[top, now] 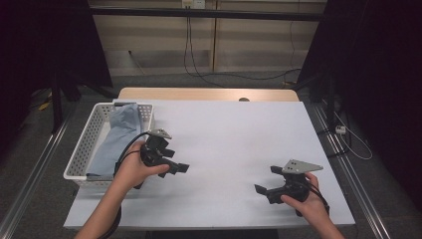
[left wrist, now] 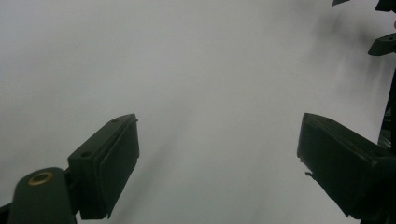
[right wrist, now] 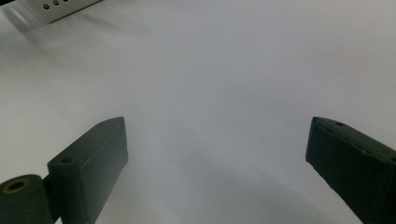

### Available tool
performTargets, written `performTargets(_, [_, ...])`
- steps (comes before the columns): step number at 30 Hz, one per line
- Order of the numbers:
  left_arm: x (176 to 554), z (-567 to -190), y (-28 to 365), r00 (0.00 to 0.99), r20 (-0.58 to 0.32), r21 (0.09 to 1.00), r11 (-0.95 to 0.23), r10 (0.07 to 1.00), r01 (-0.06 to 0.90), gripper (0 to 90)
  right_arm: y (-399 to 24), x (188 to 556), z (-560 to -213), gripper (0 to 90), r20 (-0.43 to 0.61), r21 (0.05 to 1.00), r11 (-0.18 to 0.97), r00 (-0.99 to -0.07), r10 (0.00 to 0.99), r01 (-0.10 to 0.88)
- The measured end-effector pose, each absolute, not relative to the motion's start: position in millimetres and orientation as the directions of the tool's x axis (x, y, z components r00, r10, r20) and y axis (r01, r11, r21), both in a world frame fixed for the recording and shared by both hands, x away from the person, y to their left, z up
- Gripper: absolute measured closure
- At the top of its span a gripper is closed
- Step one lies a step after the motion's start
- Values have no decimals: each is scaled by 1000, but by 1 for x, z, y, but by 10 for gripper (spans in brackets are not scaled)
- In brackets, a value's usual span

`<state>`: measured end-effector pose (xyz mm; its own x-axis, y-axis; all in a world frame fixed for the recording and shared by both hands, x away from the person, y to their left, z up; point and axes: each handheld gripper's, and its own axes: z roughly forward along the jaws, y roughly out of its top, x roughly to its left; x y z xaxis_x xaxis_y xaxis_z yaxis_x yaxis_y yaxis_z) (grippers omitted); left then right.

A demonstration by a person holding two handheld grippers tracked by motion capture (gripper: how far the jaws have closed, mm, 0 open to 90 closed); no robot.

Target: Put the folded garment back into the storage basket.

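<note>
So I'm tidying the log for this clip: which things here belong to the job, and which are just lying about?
In the job:
left gripper, open
right gripper, open
white basket
blue-grey cloth inside it

Lying about:
cables on the floor behind the table

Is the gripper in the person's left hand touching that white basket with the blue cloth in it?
Apart. In the high view the left gripper is over the white table cover, pointing away from the white basket holding the blue cloth; its jaws stand open on nothing.

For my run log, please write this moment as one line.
left gripper: open, empty | right gripper: open, empty | blue cloth: in white basket
</note>
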<state>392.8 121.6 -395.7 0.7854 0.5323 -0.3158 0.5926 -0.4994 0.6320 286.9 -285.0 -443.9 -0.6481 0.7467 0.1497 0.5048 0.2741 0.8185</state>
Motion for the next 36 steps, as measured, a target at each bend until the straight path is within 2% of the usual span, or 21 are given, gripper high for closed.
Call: performTargets(36, [373,-419,132,796,-337,640,-498,502,585,116,-293,278,-447,54,145,817,274,-641,754,507])
